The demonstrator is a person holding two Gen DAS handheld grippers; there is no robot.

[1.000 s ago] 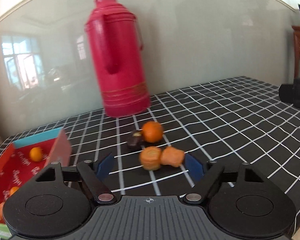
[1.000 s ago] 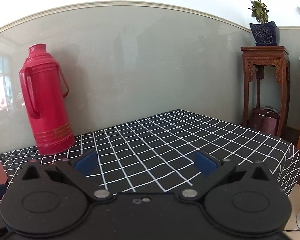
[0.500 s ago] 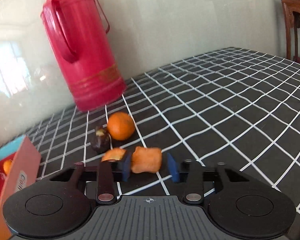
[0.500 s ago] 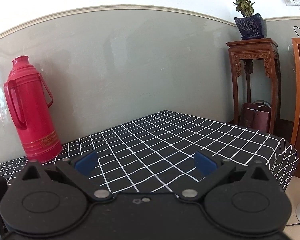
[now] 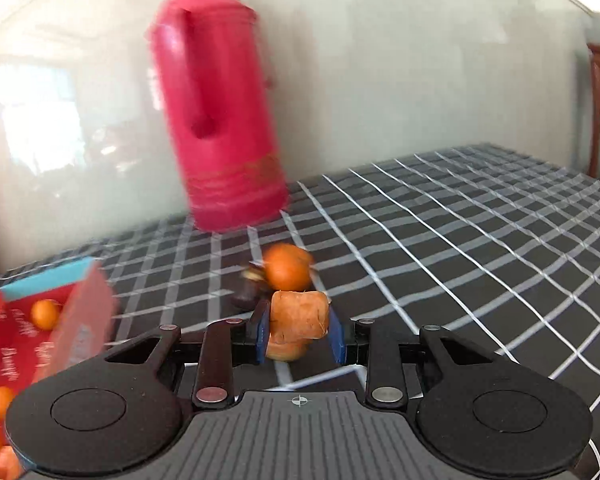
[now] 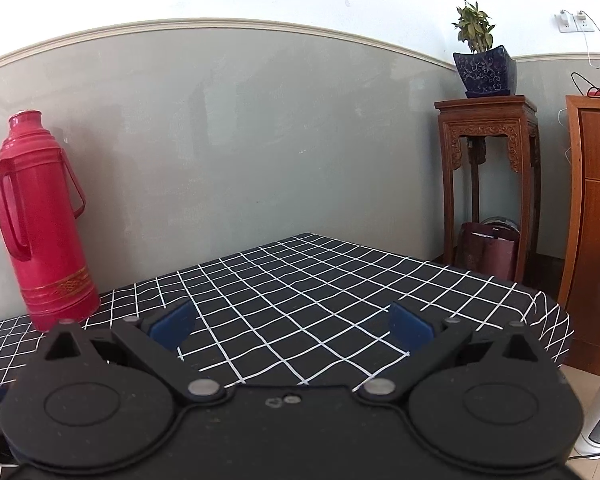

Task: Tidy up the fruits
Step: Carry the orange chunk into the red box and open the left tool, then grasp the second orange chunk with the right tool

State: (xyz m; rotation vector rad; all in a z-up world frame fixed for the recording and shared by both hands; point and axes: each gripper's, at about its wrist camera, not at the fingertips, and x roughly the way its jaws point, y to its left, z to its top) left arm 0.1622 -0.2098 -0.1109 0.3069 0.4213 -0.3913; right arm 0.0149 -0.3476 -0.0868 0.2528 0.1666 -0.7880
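Since a moment ago the left gripper [image 5: 299,330] lifts the clamped orange fruit [image 5: 298,314], hiding another beneath; right gripper [image 6: 292,326] gapes empty.

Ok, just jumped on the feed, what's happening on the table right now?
The left gripper has its blue pads closed on an orange fruit piece, apparently lifted off the checked tablecloth. Another orange piece sits just below it; a round orange and a dark fruit lie behind. The red box on the left already holds several oranges. The right gripper is open, holding nothing, over bare cloth.
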